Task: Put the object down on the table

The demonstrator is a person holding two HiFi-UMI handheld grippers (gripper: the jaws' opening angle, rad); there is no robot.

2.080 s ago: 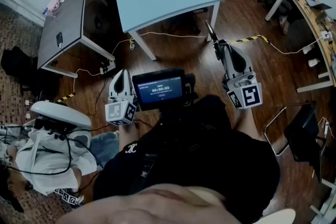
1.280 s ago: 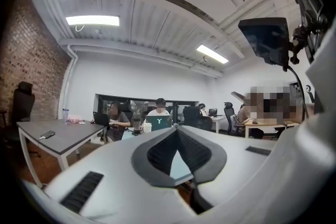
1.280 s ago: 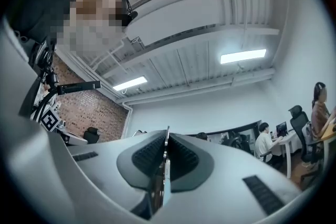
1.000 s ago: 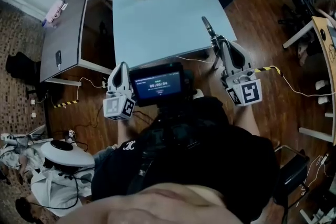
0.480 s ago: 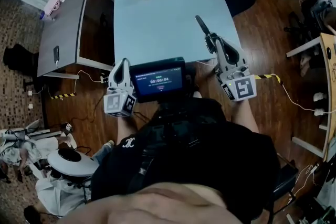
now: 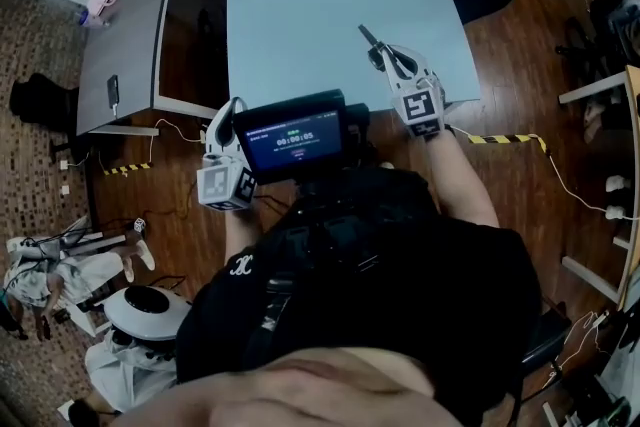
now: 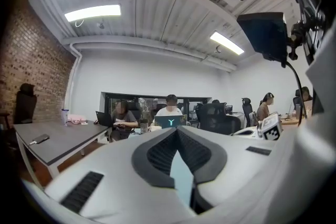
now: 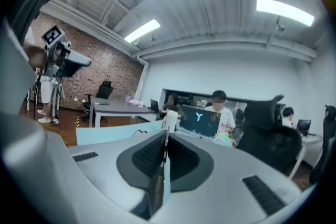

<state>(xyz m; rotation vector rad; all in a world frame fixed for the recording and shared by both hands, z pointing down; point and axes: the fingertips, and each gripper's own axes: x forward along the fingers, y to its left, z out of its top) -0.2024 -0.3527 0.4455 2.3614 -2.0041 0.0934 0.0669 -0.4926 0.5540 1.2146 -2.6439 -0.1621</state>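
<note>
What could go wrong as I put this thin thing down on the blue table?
The thin dark object sticks out past the right gripper, pinched at one end only; its tip may hit the light blue table first and twist loose. The gripper hangs near the table's right edge, so a released object might roll off.

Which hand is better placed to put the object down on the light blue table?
Right. The right gripper is shut on a thin dark object and reaches out over the light blue table. The left gripper holds nothing and sits back by the table's near edge.
</note>
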